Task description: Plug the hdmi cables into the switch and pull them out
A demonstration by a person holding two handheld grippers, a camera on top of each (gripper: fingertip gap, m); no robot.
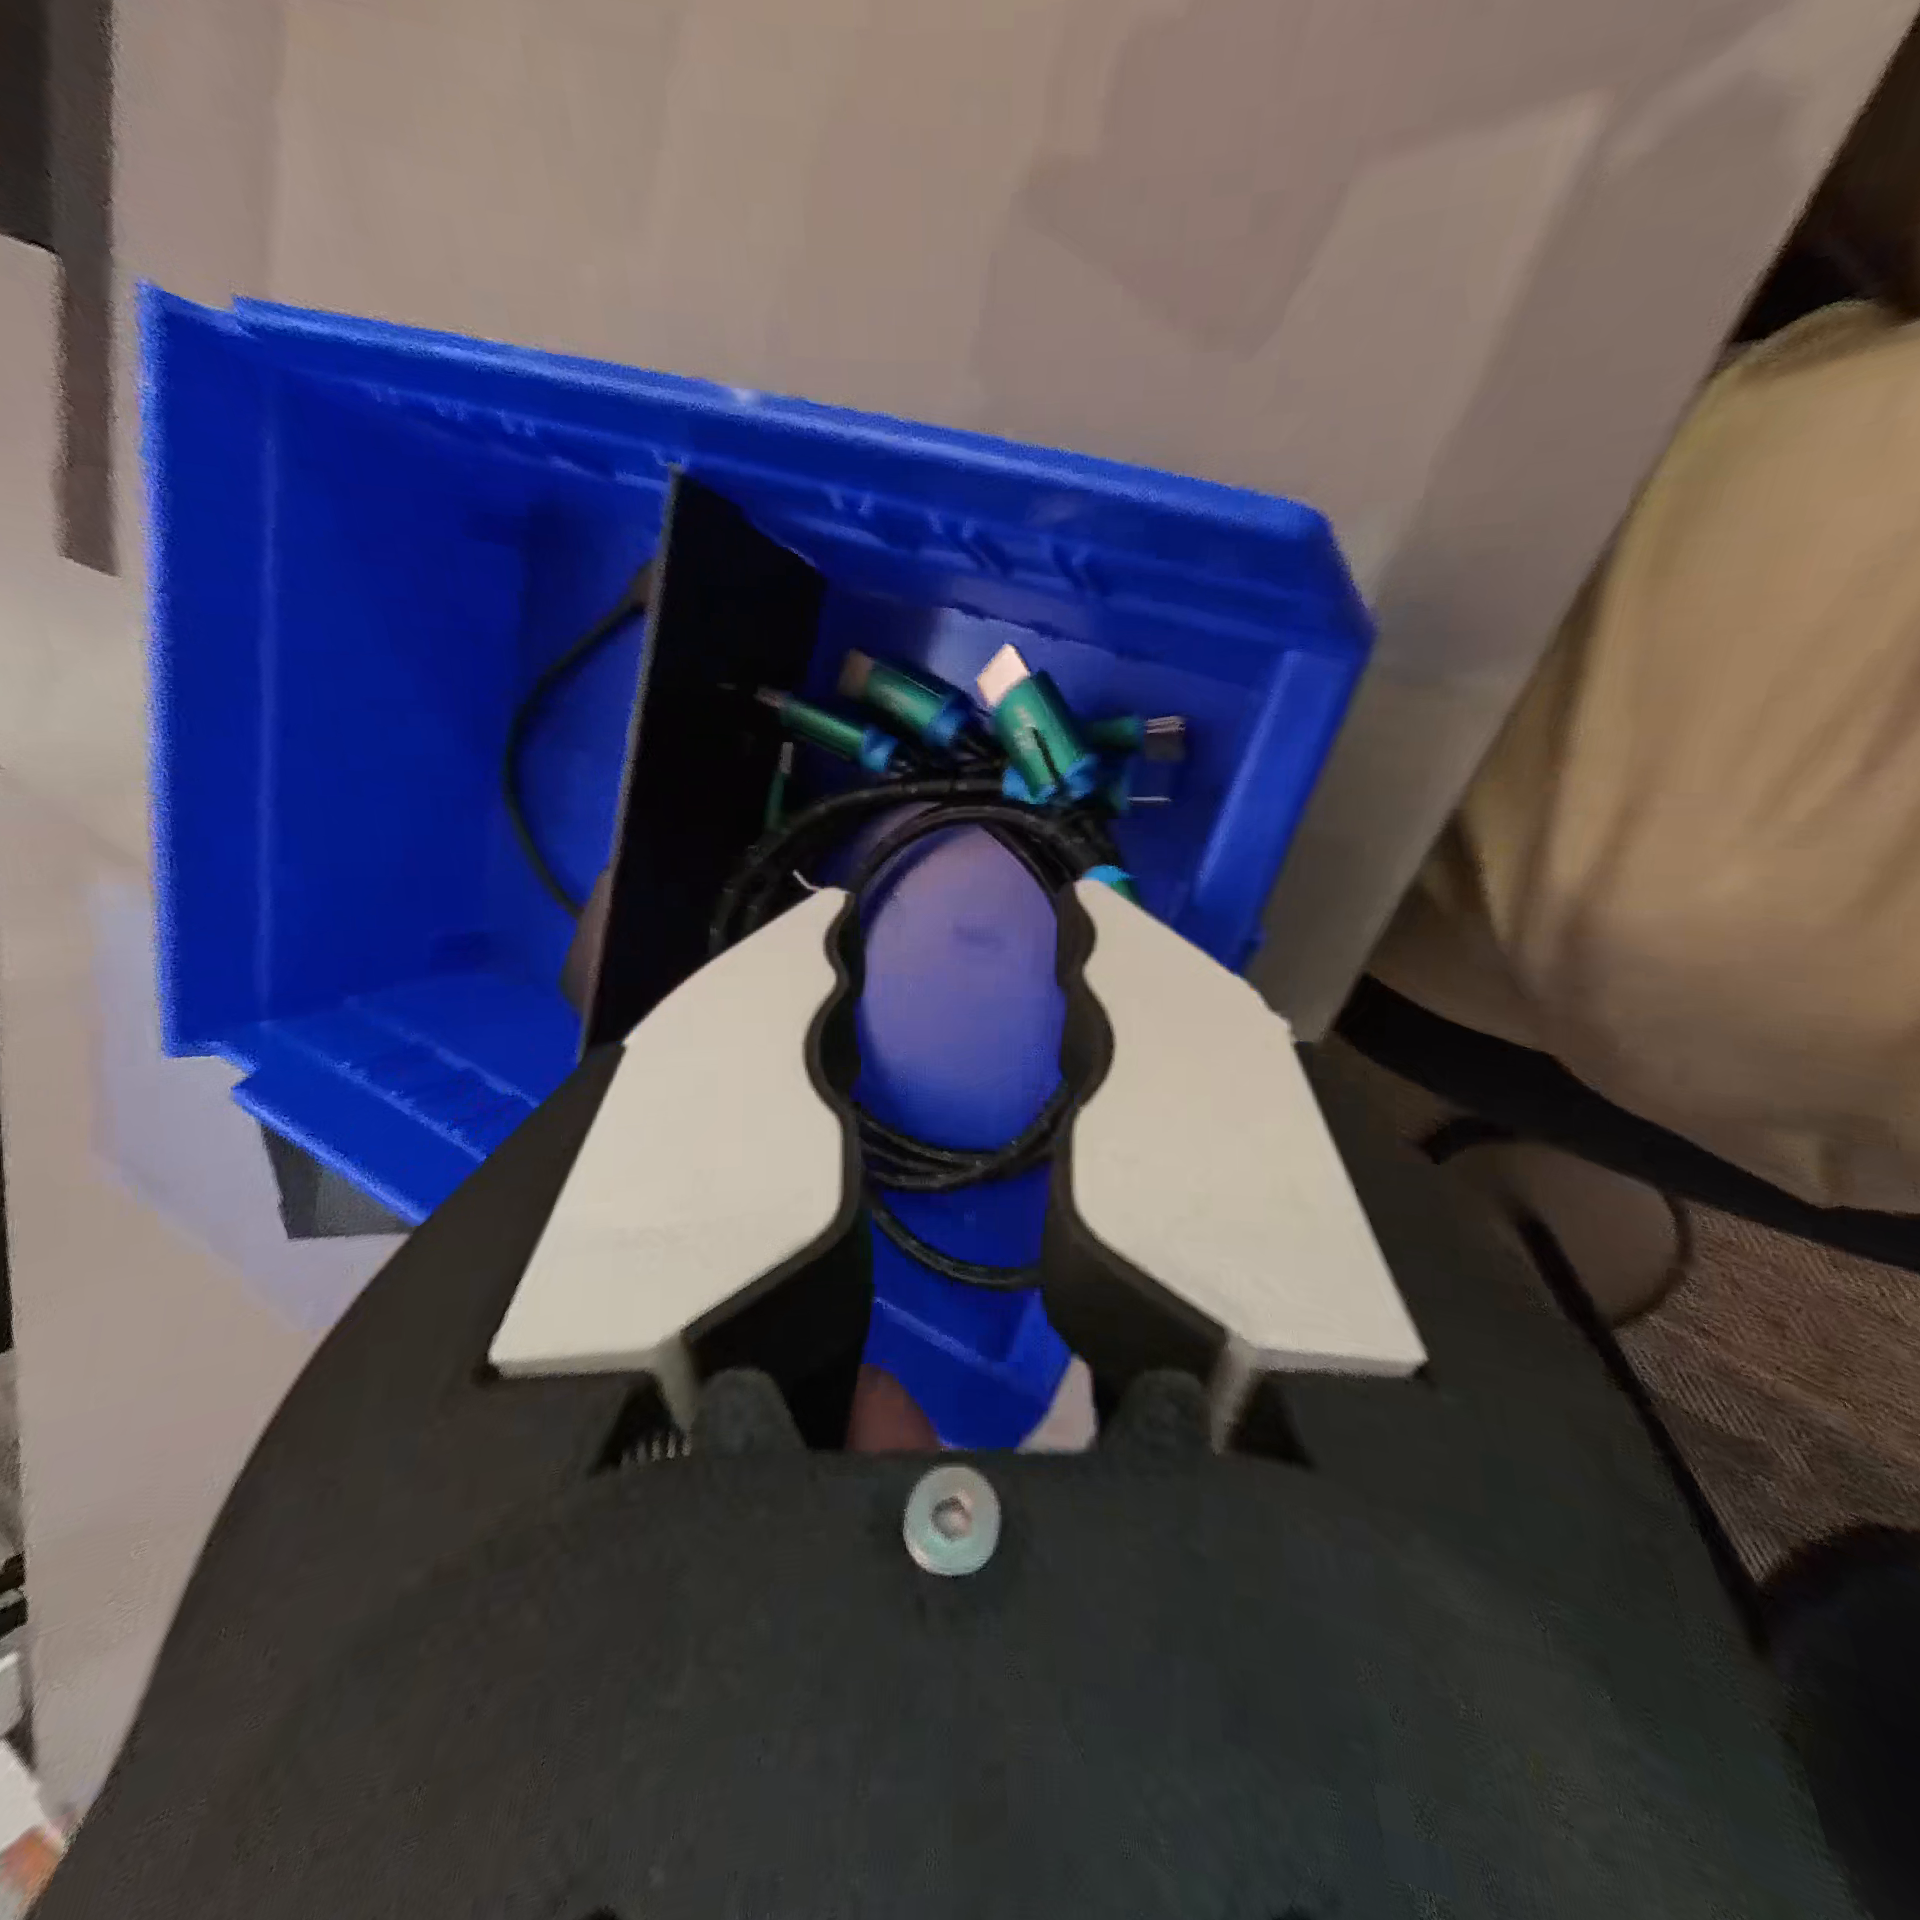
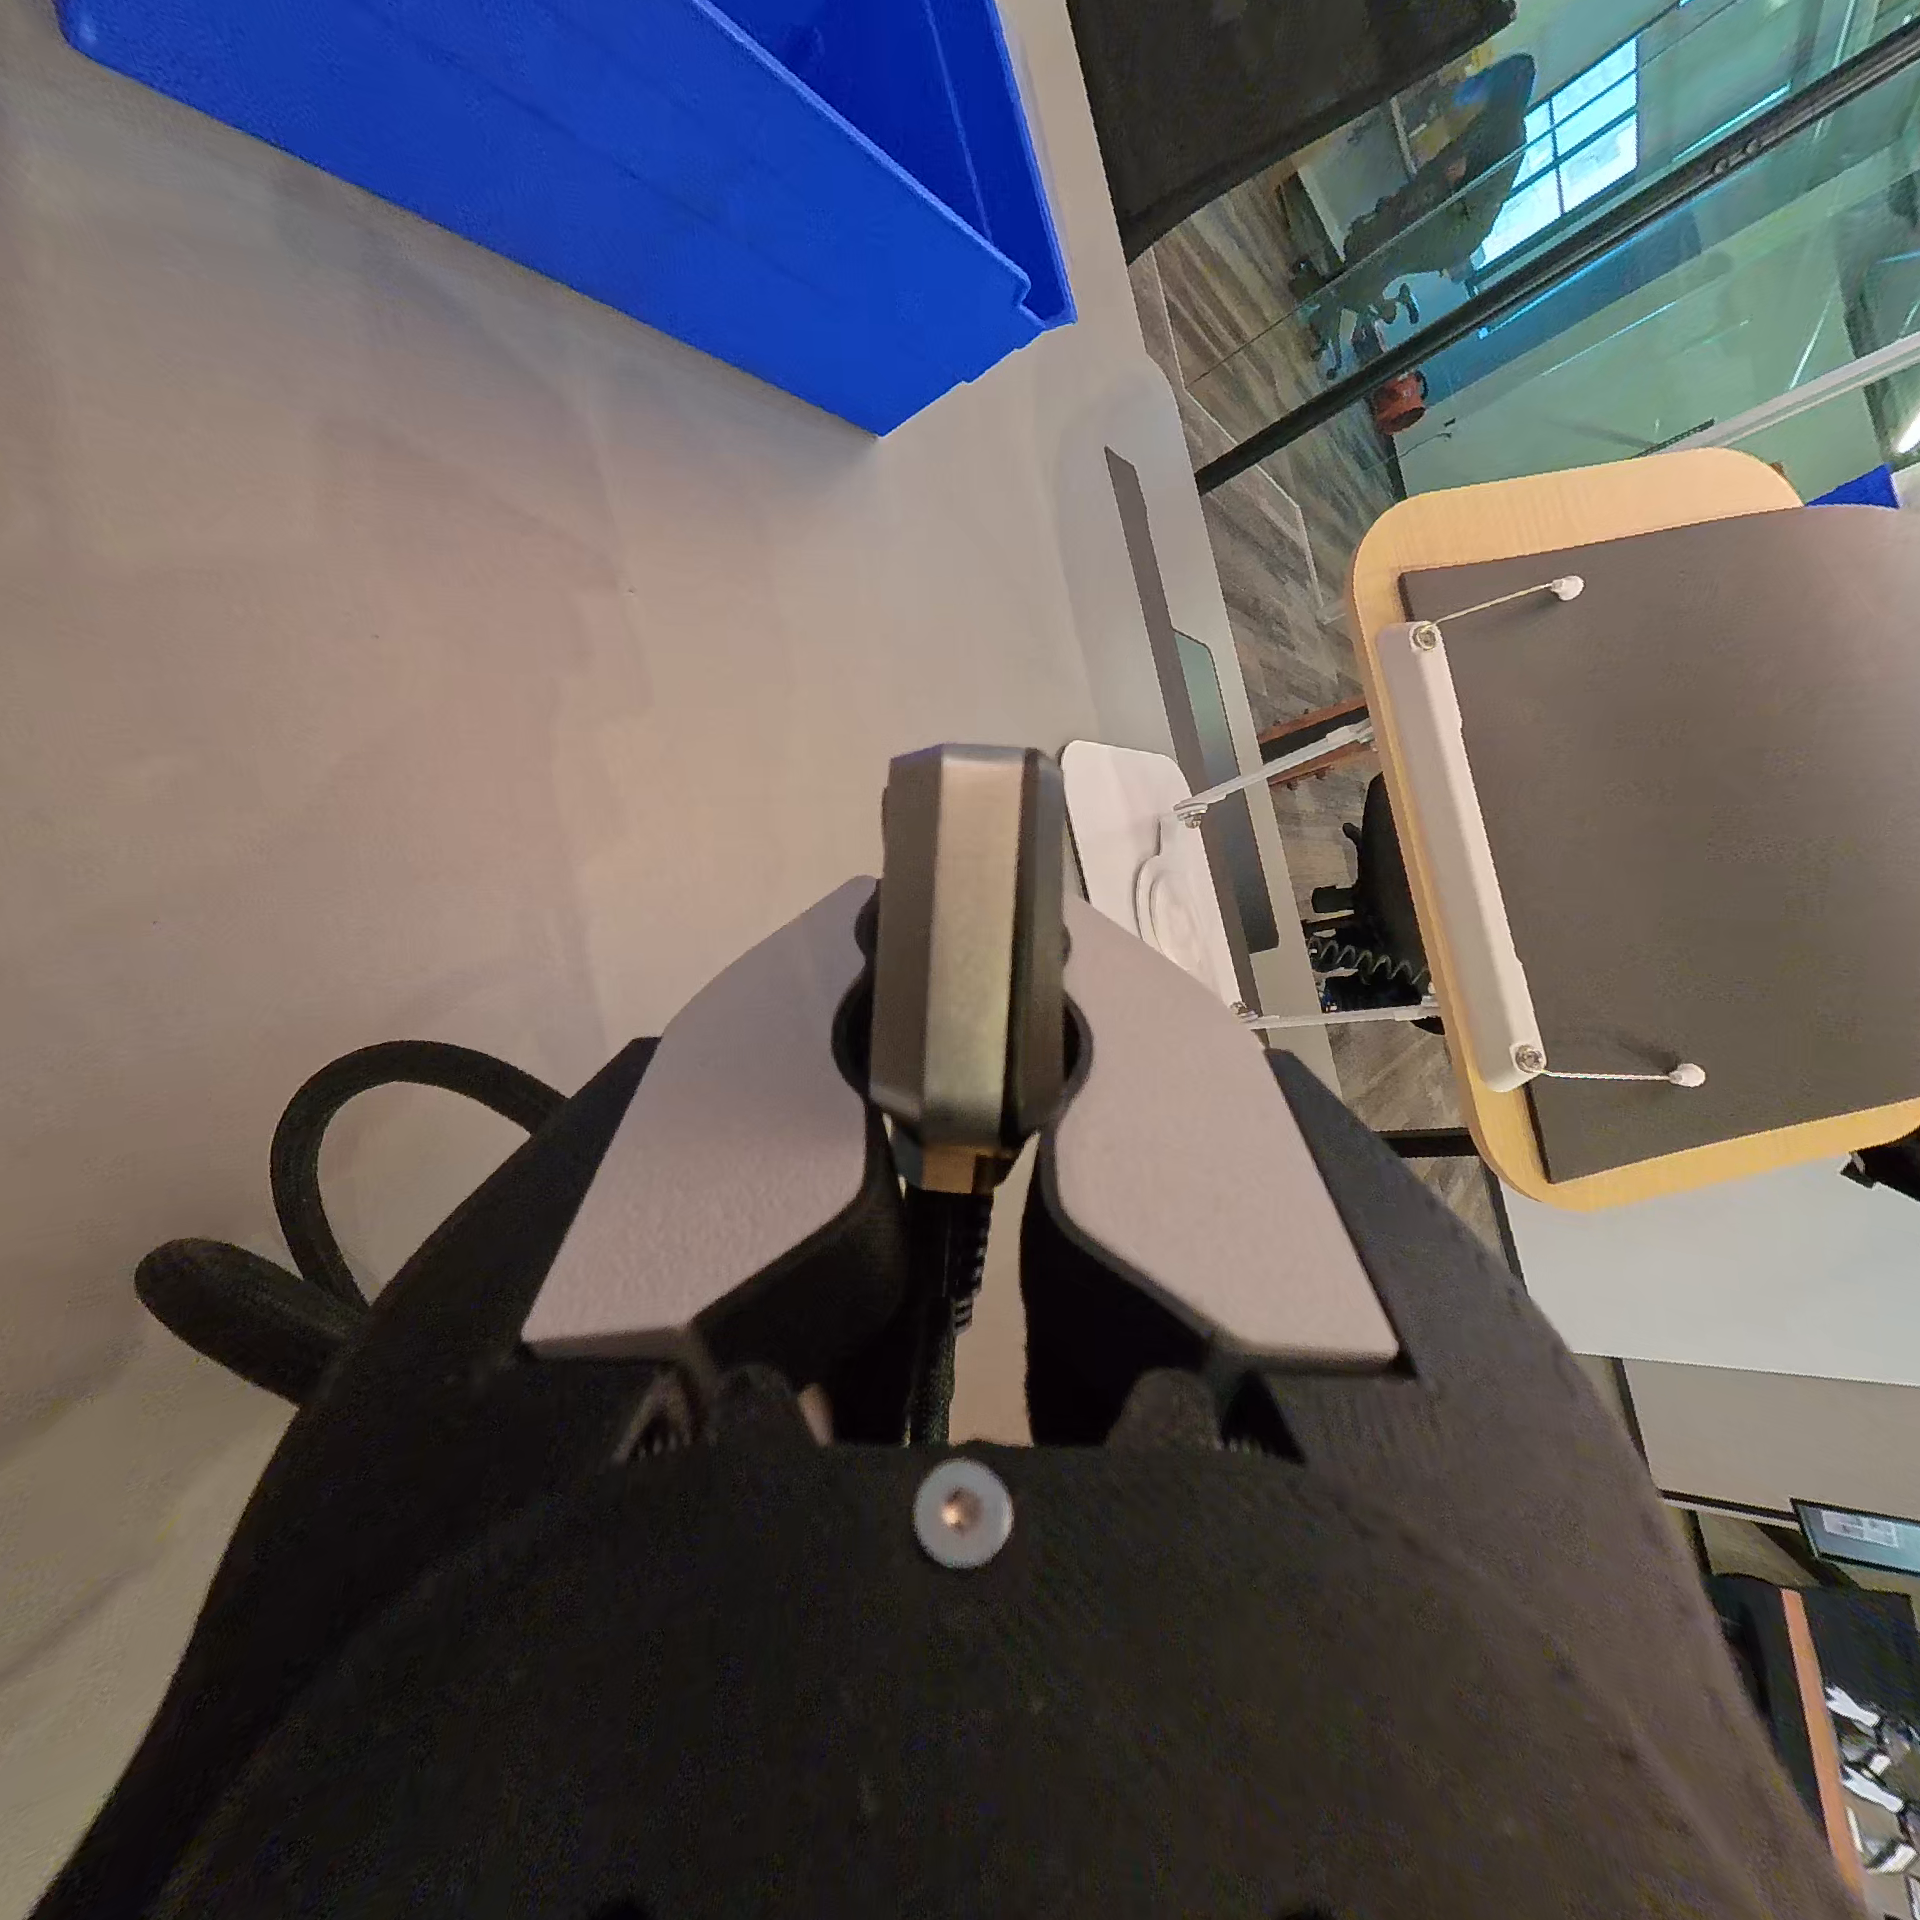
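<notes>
Left claw [image 1: 961,914]: parted, gripping nothing, poised over the blue bin [image 1: 343,727], where coiled hdmi cables [image 1: 966,727] lie right of a black divider [image 1: 707,748]. Right claw [image 2: 966,925]: clamped on the grey switch [image 2: 961,945], above the pale surface [image 2: 416,727].

The hdmi cables [image 1: 966,769] lie coiled in the right compartment of a blue bin [image 1: 343,727], black cords with green plugs pointing up. The switch [image 2: 961,966], a grey metal box with a braided black lead, sits clamped on edge above the table [image 2: 416,727].
</notes>
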